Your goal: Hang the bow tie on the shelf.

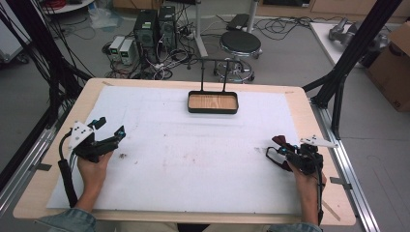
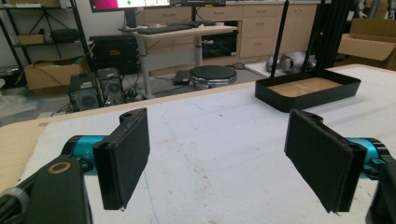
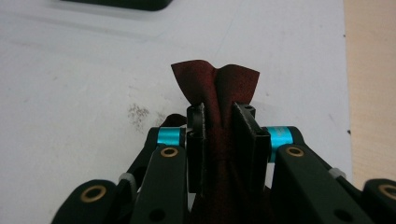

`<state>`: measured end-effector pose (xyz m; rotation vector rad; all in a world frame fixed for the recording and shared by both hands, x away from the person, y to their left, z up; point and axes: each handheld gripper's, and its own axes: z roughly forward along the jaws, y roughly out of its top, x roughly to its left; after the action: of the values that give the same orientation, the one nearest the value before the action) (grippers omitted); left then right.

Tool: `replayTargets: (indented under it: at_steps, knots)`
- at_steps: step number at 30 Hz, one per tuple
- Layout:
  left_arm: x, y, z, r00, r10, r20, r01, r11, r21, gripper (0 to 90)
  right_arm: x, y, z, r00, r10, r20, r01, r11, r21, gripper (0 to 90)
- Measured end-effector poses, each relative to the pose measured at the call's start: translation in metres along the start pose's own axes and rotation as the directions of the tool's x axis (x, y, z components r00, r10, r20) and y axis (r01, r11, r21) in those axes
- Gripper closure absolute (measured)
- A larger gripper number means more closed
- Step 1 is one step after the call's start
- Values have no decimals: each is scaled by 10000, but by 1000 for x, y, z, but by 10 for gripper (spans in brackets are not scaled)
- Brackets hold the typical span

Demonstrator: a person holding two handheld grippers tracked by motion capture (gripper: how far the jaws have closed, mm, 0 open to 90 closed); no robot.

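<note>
A dark red cloth [image 3: 215, 84] is pinched between the jaws of the right tool [image 3: 219, 121]; in the right gripper view its bunched body runs up between the two black pads and its free end fans out just past their tips, above the white sheet [image 3: 84, 84]. In the high view the same cloth [image 1: 279, 141] shows as a small dark red tuft at the front of the right tool [image 1: 285, 151], held at the right side of the desk [image 1: 300, 99] by the person's right hand [image 1: 305, 180], near the sheet's right edge. The left tool [image 1: 110, 129] sits at the left side of the desk, well apart from the right one, gripped by the left hand [image 1: 92, 169]. In the left gripper view the left tool [image 2: 217, 154] has its jaws spread wide with nothing between them, and bare white sheet is visible through the gap. A black tray [image 1: 212, 103] with a wooden floor and a thin upright black frame rests on the far middle part of the sheet, well apart from both tools. Faint dark smudges mark the sheet between the tools. Beyond the desk, on the floor, stand a round black stool [image 1: 240, 44] and computer towers [image 1: 154, 28] amid tangled cables.
</note>
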<state>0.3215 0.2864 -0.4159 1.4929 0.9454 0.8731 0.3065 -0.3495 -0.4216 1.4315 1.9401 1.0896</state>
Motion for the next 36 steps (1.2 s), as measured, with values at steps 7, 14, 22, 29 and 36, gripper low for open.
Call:
replayTargets:
  at_steps: [7,14,22,29,36]
  knots:
    - [0,0,-1,10000,-24,15,24,10000,14,226,8,15,-1,9999,40,-154,-48,9986,-523,754]
    - [0,0,-1,10000,-21,25,21,10000,-16,226,15,36,9,9995,-255,-211,243,9983,-538,754]
    - [0,0,-1,10000,0,24,0,10000,-9,226,26,63,23,9967,-715,-392,681,9942,-827,755]
    - [0,0,-1,10000,-25,34,25,10000,-31,226,35,91,32,9934,-971,-603,896,9890,-1177,755]
    - [0,0,-1,10000,-48,68,48,10000,-12,226,42,120,42,9903,-1188,-719,1067,9825,-1525,755]
